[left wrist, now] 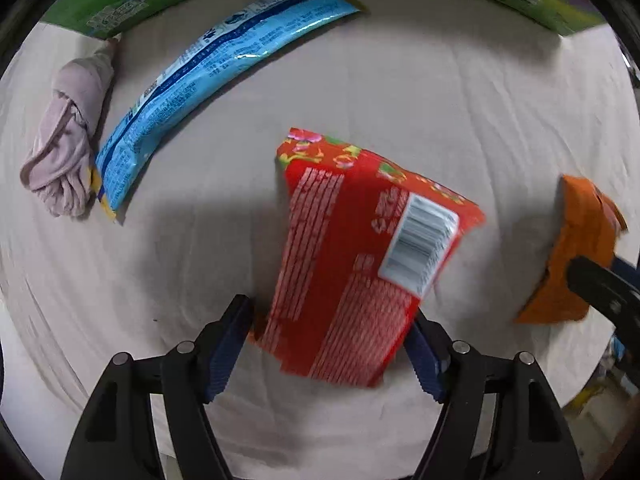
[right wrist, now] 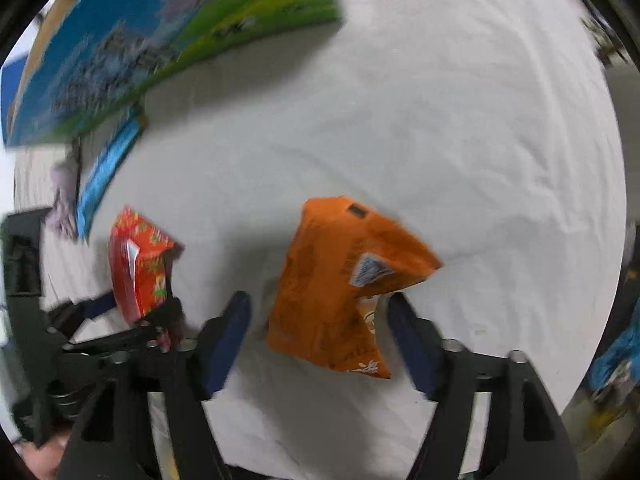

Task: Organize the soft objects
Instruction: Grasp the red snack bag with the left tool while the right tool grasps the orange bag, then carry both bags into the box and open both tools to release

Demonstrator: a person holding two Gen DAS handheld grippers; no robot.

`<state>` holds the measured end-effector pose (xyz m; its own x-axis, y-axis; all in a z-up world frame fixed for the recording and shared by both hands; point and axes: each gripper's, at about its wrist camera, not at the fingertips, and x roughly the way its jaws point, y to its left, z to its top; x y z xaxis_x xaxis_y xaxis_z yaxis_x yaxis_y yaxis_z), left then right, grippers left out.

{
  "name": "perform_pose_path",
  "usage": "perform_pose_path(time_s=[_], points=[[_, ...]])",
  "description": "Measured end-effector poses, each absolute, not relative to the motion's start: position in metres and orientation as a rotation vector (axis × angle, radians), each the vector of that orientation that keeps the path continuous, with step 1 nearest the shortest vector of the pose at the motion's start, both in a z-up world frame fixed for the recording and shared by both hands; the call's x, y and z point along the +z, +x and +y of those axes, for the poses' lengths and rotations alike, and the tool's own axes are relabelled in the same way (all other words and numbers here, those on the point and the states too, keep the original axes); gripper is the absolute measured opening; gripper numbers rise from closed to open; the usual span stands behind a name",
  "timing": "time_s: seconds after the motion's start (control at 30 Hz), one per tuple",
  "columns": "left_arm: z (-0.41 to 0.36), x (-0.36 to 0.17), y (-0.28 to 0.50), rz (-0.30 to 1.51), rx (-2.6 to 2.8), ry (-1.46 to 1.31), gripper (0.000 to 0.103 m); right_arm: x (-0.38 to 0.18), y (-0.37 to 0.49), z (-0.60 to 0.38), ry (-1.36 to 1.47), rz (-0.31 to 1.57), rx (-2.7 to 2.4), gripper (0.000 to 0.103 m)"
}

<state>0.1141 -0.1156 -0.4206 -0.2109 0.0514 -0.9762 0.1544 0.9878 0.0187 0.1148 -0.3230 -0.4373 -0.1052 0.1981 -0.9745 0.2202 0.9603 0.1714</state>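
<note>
A red snack packet (left wrist: 352, 240) with a barcode sits between the blue pads of my left gripper (left wrist: 330, 312), which is shut on its lower end and holds it tilted above the white sheet. The right wrist view shows the same red packet (right wrist: 136, 264) at the left, edge-on. An orange snack packet (right wrist: 332, 280) lies between the fingers of my right gripper (right wrist: 319, 300). The right pad touches it, and a gap shows at the left pad. In the left wrist view the orange packet (left wrist: 580, 240) is at the far right.
A long blue packet (left wrist: 208, 68) and a rolled pink cloth (left wrist: 66, 140) lie at the far left on the white sheet (left wrist: 440, 100). A green and blue printed box (left wrist: 132, 4) runs along the back edge. Clutter shows beyond the sheet's right edge.
</note>
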Motion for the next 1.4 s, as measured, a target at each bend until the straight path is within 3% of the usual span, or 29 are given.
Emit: perform_pose_path(time_s=[0.17,0.2,0.23,0.4,0.53,0.63,0.7,0.9,1.1,1.4], points=[[-0.092,-0.418,0.108,1.822,-0.024,-0.17,0.069,-0.451,0.103,-0.342,0.479,1.701,-0.103,0.074],[-0.086,-0.419,0.104,1.841,-0.013,-0.227,0.069,-0.455,0.102,-0.346,0.5,1.695,-0.107,0.059],[-0.084,-0.42,0.101,1.851,-0.006,-0.262,0.069,-0.458,0.102,-0.345,0.49,1.703,-0.099,0.055],[-0.097,-0.422,0.104,1.828,0.008,-0.116,0.07,-0.454,0.102,-0.324,0.293,1.796,0.113,0.055],[-0.112,-0.422,0.11,1.794,0.022,-0.006,0.073,-0.445,0.099,-0.315,0.183,1.714,0.066,0.065],[-0.107,-0.421,0.11,1.793,0.025,-0.078,0.069,-0.449,0.094,-0.309,0.163,1.714,0.025,0.066],[-0.099,-0.413,0.107,1.78,0.023,-0.084,0.052,-0.459,0.091,-0.308,0.189,1.738,-0.001,0.063],[-0.08,-0.405,0.105,1.757,0.017,-0.123,0.047,-0.454,0.082,-0.294,0.182,1.717,-0.001,0.051],[-0.081,-0.362,0.097,1.656,-0.025,-0.109,0.047,-0.409,0.088,-0.3,0.191,1.66,0.08,0.049],[-0.078,-0.257,0.081,1.44,-0.093,-0.05,0.047,-0.309,0.082,-0.311,0.165,1.511,0.183,0.048]])
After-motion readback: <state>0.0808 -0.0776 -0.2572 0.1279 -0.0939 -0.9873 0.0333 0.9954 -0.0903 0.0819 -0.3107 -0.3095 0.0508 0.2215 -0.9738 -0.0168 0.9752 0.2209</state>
